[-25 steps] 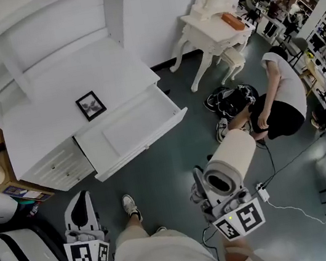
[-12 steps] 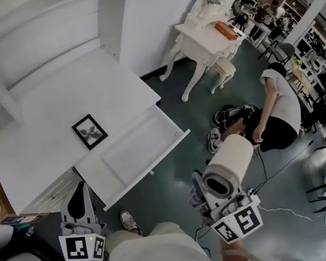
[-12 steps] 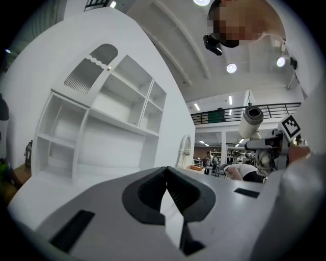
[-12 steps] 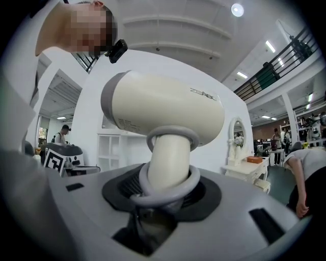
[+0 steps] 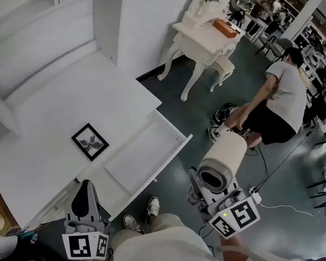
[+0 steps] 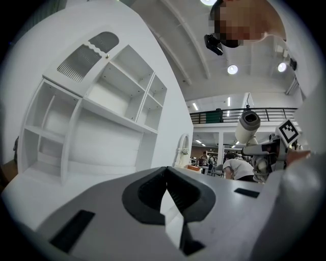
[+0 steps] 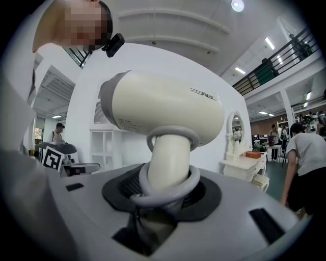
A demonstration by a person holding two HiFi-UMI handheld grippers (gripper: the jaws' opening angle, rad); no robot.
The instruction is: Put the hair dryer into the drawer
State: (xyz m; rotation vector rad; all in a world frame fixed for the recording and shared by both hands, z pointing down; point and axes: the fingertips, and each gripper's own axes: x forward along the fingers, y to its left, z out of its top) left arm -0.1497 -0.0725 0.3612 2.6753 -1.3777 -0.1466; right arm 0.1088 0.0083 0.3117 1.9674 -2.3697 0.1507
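right gripper (image 5: 215, 194) clamps hair dryer (image 5: 223, 161) near open drawer (image 5: 138, 160).

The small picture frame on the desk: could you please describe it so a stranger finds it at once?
Look at the big white desk with shelves that fills the head view's left half. On its top, just behind the open white drawer, sits a small square black picture frame. It is the only dark thing on that white surface.

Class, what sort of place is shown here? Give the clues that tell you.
Probably a large open hall staged as a bedroom corner: a white desk with an open drawer, a white dressing table with mirror, and an upstairs balcony railing beyond.
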